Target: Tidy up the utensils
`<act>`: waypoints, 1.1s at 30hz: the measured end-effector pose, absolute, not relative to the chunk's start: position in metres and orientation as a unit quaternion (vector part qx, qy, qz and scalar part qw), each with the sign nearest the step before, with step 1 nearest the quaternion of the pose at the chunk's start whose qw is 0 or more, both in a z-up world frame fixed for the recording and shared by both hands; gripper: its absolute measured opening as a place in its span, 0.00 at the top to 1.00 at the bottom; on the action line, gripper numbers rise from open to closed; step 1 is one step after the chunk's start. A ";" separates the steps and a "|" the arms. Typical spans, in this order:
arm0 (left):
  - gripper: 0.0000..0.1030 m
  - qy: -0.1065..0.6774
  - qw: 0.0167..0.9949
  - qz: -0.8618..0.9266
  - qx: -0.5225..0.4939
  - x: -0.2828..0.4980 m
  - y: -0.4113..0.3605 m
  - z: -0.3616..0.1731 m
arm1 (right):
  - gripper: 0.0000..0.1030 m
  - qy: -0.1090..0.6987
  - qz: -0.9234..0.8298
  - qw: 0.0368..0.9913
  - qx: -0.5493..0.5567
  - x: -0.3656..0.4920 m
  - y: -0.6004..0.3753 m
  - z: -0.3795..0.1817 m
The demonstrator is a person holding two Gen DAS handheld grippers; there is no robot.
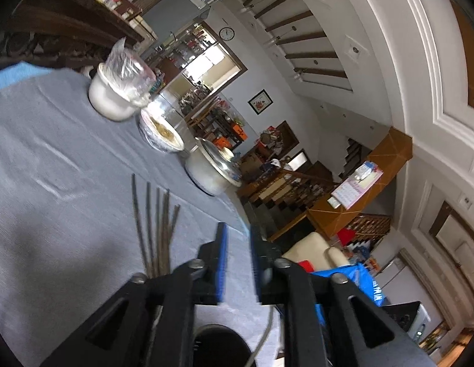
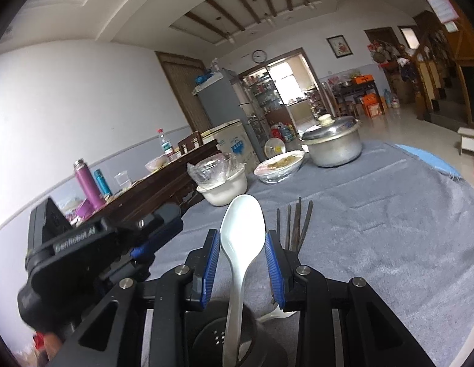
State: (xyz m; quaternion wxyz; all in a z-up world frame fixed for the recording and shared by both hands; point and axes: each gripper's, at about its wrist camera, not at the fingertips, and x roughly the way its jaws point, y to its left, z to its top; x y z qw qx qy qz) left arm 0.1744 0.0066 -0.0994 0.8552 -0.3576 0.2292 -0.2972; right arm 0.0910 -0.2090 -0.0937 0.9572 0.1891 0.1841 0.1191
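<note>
Nearest item, right wrist view: dark perforated utensil holder (image 2: 224, 339) sitting at the bottom centre of the frame, with a white ceramic soup spoon (image 2: 243, 238) standing in it, handle down, bowl rising up the middle.

Right gripper (image 2: 243, 263): its blue-padded jaws are standing partly open on either side of the spoon's neck; the pads are not touching the spoon, and nothing is being gripped.

Left gripper (image 1: 238, 263): in its own view its jaws are standing slightly apart with only grey cloth between them, holding nothing. In the right wrist view its black body is showing at the lower left of the frame, beside the holder.

Chopsticks (image 2: 295, 223): a bundle of dark sticks standing just right of the spoon, fanning upward behind the right gripper's right-hand pad; in the left wrist view they are lying left of the jaws, with their lower ends hidden behind the gripper.

Grey tablecloth (image 2: 374, 214): covering the table, with a blue edge showing at the far right.

Farther items, middle of the frame, left to right:
- white bowl (image 2: 223, 188) with a clear plastic bag on top
- patterned bowl of food (image 2: 279, 165)
- lidded metal pot (image 2: 333, 142)

Beyond, upper centre: a grey refrigerator (image 2: 221, 98) and a wall clock (image 2: 259, 56).
</note>
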 end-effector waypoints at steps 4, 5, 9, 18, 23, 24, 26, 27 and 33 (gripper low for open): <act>0.56 0.235 0.869 -0.268 -0.343 0.174 0.024 -0.098 | 0.67 0.197 0.131 0.955 0.179 0.085 -0.205 -0.098; 0.56 0.237 0.870 -0.261 -0.345 0.173 0.029 -0.100 | 0.67 0.201 0.135 0.953 0.181 0.084 -0.205 -0.099; 0.52 0.248 0.870 -0.239 -0.352 0.171 0.047 -0.107 | 0.36 0.204 0.152 0.944 0.211 0.081 -0.218 -0.097; 0.44 0.268 0.875 -0.237 -0.327 0.164 0.045 -0.111 | 0.61 0.285 0.139 0.869 0.379 0.117 -0.289 -0.135; 0.38 0.280 0.878 -0.241 -0.304 0.161 0.038 -0.107 | 0.62 0.372 0.160 0.803 0.437 0.154 -0.293 -0.188; 0.37 0.281 0.880 -0.241 -0.299 0.162 0.036 -0.106 | 0.64 0.387 0.164 0.789 0.448 0.161 -0.292 -0.198; 0.36 0.285 0.883 -0.241 -0.284 0.162 0.033 -0.104 | 0.64 0.408 0.158 0.780 0.448 0.169 -0.288 -0.207; 0.36 0.286 0.884 -0.242 -0.278 0.161 0.031 -0.103 | 0.64 0.419 0.154 0.776 0.446 0.175 -0.287 -0.210; 0.36 0.289 0.887 -0.244 -0.267 0.161 0.029 -0.100 | 0.95 0.457 0.137 0.766 0.430 0.184 -0.273 -0.226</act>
